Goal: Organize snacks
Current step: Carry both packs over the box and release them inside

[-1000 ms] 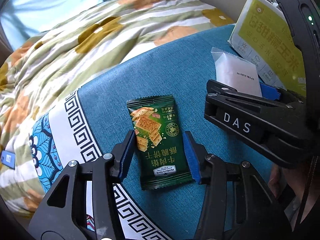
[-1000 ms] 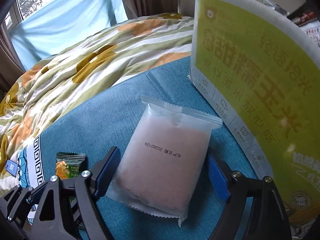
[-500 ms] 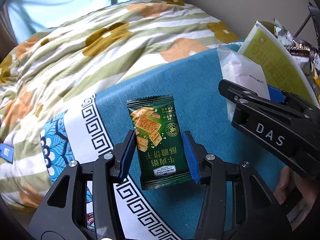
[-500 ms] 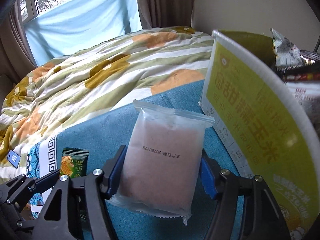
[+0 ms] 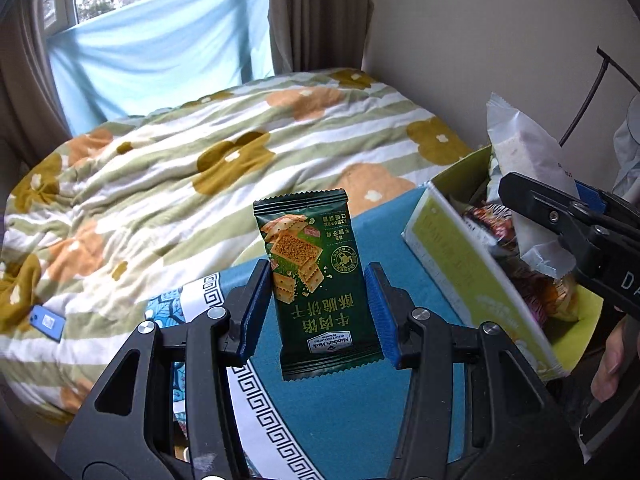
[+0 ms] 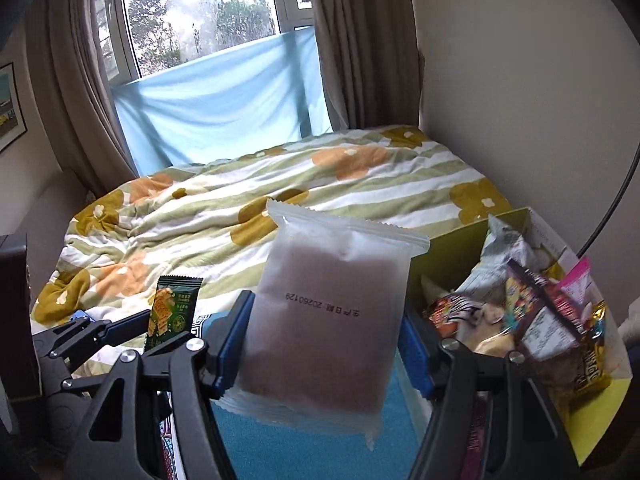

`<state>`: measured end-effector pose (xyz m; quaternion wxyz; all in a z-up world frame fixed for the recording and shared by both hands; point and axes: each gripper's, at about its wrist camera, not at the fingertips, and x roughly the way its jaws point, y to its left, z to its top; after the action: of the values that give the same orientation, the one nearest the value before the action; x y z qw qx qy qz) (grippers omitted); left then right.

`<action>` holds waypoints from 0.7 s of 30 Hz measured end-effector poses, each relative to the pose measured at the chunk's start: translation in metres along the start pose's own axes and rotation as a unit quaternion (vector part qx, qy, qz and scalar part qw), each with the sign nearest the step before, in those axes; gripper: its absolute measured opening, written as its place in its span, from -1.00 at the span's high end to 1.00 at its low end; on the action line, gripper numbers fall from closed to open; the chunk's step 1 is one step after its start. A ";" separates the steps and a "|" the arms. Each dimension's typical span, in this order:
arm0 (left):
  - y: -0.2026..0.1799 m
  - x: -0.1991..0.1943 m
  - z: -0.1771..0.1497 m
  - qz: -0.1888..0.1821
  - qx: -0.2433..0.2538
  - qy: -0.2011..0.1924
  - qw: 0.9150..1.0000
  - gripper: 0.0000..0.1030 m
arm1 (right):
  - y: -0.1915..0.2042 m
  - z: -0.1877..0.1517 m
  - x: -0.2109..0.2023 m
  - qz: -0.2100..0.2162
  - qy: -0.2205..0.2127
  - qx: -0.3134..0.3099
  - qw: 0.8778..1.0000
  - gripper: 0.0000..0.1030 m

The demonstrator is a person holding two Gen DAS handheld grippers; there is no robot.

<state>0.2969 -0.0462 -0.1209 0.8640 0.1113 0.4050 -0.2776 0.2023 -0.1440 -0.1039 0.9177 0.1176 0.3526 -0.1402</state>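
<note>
A dark green biscuit packet hangs upright in the air, with my left gripper shut on its lower half. It also shows in the right wrist view as the green packet. My right gripper is shut on a frosted white packet with a pinkish filling, held up beside the yellow-green box. In the left wrist view the white packet hovers over the box. Several wrapped snacks fill the box.
Below lies a teal cloth with a white key-pattern border. Behind it is a bed with a striped floral duvet and a small blue tag. A person's fingers show at the right edge. Curtains and a window are at the back.
Both grippers have risen, lifting the green packet and the white packet off the teal cloth. The right jaws narrowed onto the white packet. The box's inside has come into view.
</note>
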 end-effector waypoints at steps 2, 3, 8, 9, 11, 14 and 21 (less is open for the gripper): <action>-0.024 -0.016 0.005 0.007 -0.010 -0.015 1.000 0.15 | -0.020 0.007 -0.018 0.008 -0.007 -0.009 1.000 -0.20; -0.037 -0.022 0.008 0.011 -0.015 -0.020 1.000 0.15 | -0.031 0.010 -0.026 0.011 -0.011 -0.015 1.000 -0.20; -0.115 -0.045 0.010 0.018 -0.056 -0.047 0.997 0.15 | -0.098 0.019 -0.062 0.036 -0.027 -0.041 0.998 -0.20; -0.133 -0.047 0.009 0.018 -0.064 -0.050 0.997 0.15 | -0.114 0.020 -0.069 0.040 -0.030 -0.048 0.998 -0.20; -0.164 -0.047 0.007 0.012 -0.079 -0.051 0.996 0.15 | -0.142 0.021 -0.081 0.044 -0.033 -0.060 0.997 -0.20; -0.209 -0.042 0.002 0.008 -0.091 -0.043 0.995 0.15 | -0.181 0.023 -0.092 0.049 -0.032 -0.075 0.996 -0.20; -0.276 -0.016 -0.019 0.015 -0.094 -0.003 0.995 0.15 | -0.238 0.008 -0.092 0.067 -0.003 -0.081 0.994 -0.20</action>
<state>0.1190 -0.2589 -0.1125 0.8760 0.0346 0.4250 -0.2255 0.0605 -0.3523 -0.0632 0.9325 0.0656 0.3516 -0.0494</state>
